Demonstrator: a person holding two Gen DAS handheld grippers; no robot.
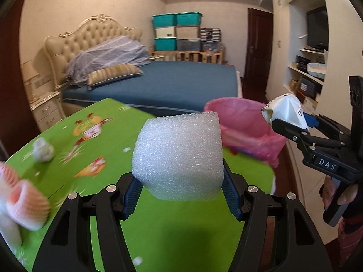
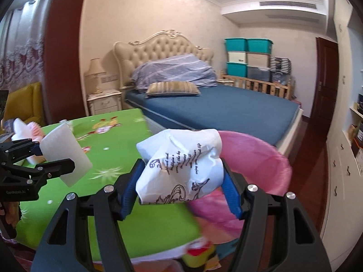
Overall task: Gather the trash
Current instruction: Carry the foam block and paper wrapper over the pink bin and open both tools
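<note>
At the far left of the left wrist view, a pink and white ruffled item (image 1: 20,201) is lying blurred on the green counter (image 1: 95,136), and a crumpled grey-white wad (image 1: 43,150) is resting further back on the same cloth. In the middle, a white foam block (image 1: 179,154) is being clamped between the blue pads of the left gripper (image 1: 181,195) and is being held clear above the counter. Just behind it to the right, the pink bag-lined bin (image 1: 245,127) is standing beside the counter's edge, its mouth open. At the right, a crumpled white printed wrapper (image 1: 285,111) is being pinched by the right gripper (image 1: 292,124), which is being carried in a person's hand (image 1: 344,197) near the bin's rim.

In the right wrist view, the foam block (image 2: 65,156) is being held at the left by the left gripper (image 2: 54,158) over the counter (image 2: 127,154). The wrapper (image 2: 181,167) is being gripped centrally by the right gripper (image 2: 181,190), with the bin (image 2: 256,158) just beyond it. A blue bed (image 2: 226,111) is being shown behind.
</note>
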